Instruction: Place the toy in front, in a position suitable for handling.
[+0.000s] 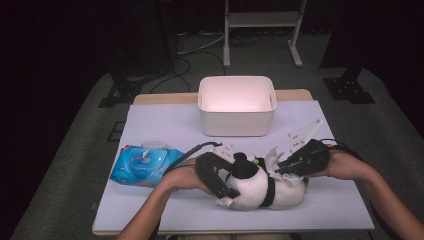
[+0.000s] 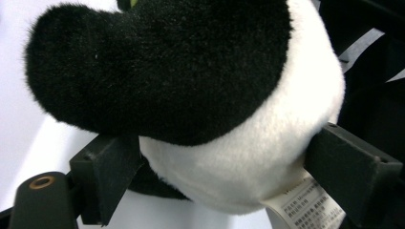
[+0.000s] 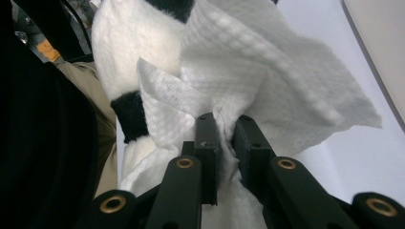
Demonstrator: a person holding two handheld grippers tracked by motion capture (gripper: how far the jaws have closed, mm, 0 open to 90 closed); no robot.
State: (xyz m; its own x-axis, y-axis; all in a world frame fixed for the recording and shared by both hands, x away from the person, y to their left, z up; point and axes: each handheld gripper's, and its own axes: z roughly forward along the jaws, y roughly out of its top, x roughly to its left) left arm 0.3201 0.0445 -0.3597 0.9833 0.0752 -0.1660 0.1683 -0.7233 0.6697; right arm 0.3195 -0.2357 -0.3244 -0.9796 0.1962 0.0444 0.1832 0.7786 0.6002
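A black and white plush toy [image 1: 260, 187] lies near the front edge of the table. My left gripper [image 1: 227, 192] grips its left end. In the left gripper view the jaws stand wide on either side of the toy's white body [image 2: 224, 157] and press into the fur, with a printed label [image 2: 310, 207] by the right jaw. My right gripper [image 1: 280, 170] is shut on a crumpled white wipe [image 1: 274, 157], held against the toy's right side. In the right gripper view the wipe [image 3: 267, 81] is pinched between the jaws of this gripper [image 3: 225, 129], in front of the toy [image 3: 124, 52].
A blue pack of wipes [image 1: 142, 165] lies at the left of the pale mat [image 1: 165, 125]. A white rectangular bin [image 1: 236, 125] stands at the back middle. A metal stand is on the floor behind the table.
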